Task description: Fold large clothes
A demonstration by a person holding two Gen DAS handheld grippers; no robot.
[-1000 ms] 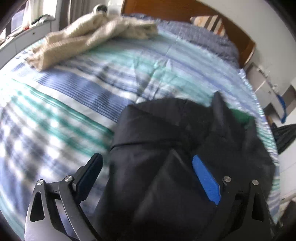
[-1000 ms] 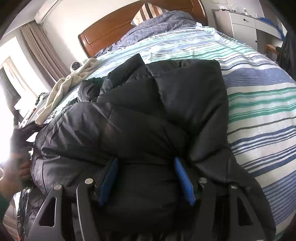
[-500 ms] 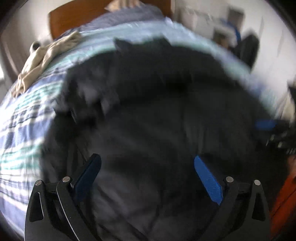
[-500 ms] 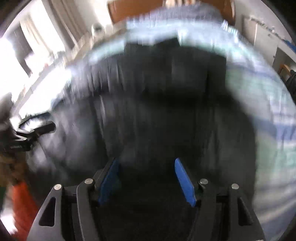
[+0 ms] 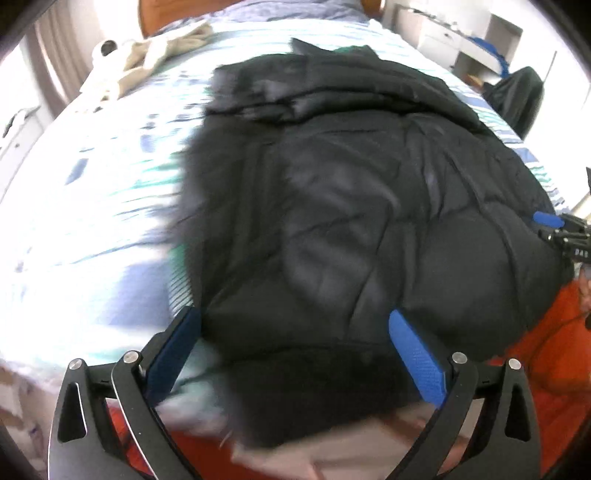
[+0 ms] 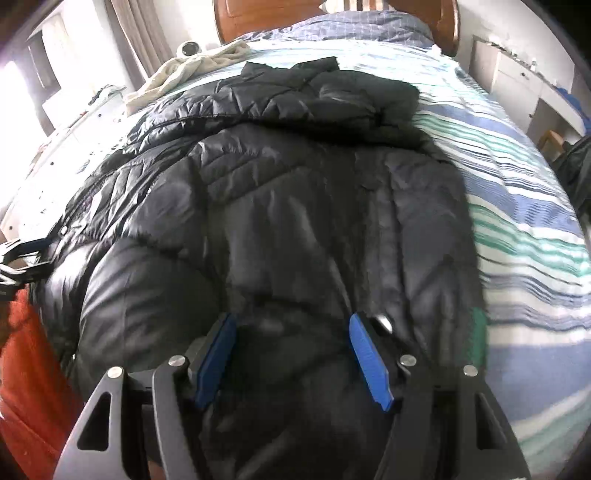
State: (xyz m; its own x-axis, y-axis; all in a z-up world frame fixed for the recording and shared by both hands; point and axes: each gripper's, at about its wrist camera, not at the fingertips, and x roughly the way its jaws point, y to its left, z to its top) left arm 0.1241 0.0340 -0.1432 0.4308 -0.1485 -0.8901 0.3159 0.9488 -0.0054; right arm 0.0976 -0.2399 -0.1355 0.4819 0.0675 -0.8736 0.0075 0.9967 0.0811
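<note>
A large black puffer jacket (image 5: 351, 192) lies spread on the striped bed, its near hem at the bed's front edge; it also fills the right wrist view (image 6: 280, 206). My left gripper (image 5: 291, 343) is open, its blue pads on either side of the jacket's near left hem. My right gripper (image 6: 291, 350) is partly closed around a thick bunch of the jacket's near hem. The right gripper shows at the right edge of the left wrist view (image 5: 554, 225), and the left one at the left edge of the right wrist view (image 6: 18, 258).
The bed has a blue, green and white striped cover (image 6: 517, 192). A beige garment (image 5: 147, 55) lies at the far left of the bed, also in the right wrist view (image 6: 192, 70). A wooden headboard (image 6: 332, 11) stands behind. White furniture (image 6: 517, 81) stands right of the bed. Orange clothing (image 5: 554, 350) is near me.
The left gripper swung from the bed's left side round to the jacket's near hem. The right gripper kept its grip on the jacket and pulled it toward the front edge.
</note>
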